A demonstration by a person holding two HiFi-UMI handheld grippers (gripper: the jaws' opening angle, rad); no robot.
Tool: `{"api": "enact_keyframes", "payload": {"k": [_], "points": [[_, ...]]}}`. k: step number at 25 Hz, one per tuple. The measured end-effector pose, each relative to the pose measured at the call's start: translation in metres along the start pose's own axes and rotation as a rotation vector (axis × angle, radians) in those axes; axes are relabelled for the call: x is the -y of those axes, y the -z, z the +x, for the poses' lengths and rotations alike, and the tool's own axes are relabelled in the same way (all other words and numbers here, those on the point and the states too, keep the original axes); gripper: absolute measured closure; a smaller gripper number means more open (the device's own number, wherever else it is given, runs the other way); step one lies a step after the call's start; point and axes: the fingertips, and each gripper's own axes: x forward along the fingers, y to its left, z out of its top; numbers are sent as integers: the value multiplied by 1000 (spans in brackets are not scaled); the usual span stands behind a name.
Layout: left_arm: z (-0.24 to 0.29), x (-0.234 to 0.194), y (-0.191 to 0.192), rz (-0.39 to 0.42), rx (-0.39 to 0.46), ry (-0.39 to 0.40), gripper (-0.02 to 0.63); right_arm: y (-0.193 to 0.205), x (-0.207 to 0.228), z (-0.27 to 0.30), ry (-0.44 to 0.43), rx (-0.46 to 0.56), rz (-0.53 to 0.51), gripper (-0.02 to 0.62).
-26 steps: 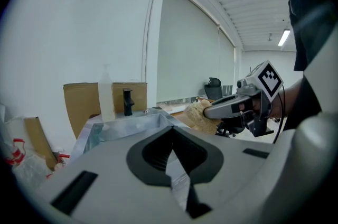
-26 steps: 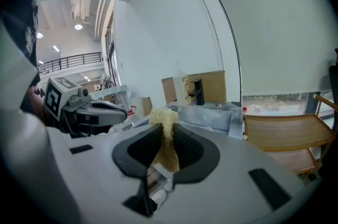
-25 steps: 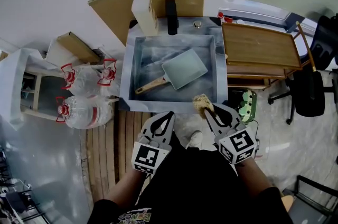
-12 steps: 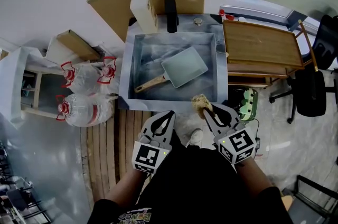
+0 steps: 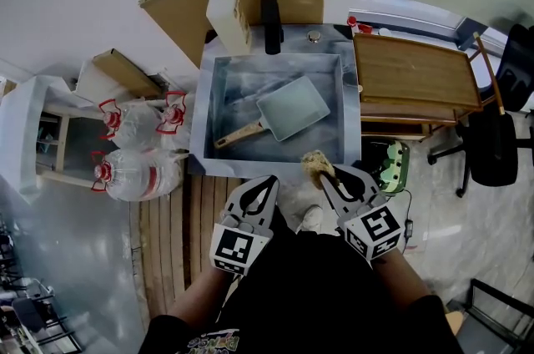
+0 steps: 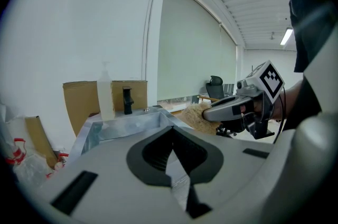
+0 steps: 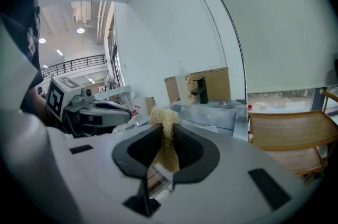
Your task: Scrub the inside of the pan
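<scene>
Right jaws: the right gripper (image 7: pixel 162 139) is clamping down on a tan fibrous scrubber (image 7: pixel 164 121), with the tuft poking out past the tips.
Left jaws: the left gripper (image 6: pixel 171 151) is pressing its jaws tight together, and nothing is sitting between them.
Grippers together: both are hovering side by side at the near edge of the sink, left gripper (image 5: pixel 269 180) beside right gripper (image 5: pixel 327 174), and the scrubber (image 5: pixel 315 163) is hanging right at the near rim.
Sink: the metal sink (image 5: pixel 203 114) is holding one thing, the pan.
Pan: the rectangular pan (image 5: pixel 294 108) is lying open side up in the basin, its wooden handle (image 5: pixel 239 135) pointing toward the near left corner. It is sitting well apart from both grippers, and nothing is showing inside it.
Back rim: a black faucet (image 5: pixel 271 25) is standing at the middle, and a pale soap bottle (image 5: pixel 227 18) is standing just left of it.
Left of sink: two large water jugs (image 5: pixel 135 150) with red handles are lying on the floor.
Right of sink: a wooden table (image 5: pixel 413 73) is standing against the sink's side.
</scene>
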Motion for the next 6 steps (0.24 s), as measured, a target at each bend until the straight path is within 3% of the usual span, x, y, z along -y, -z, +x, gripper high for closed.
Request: {"api": "enact_keyframes", "payload": {"k": [6], "points": [[3, -4, -1, -2, 1, -3, 598, -2, 3, 3, -5, 0, -5, 517]]}}
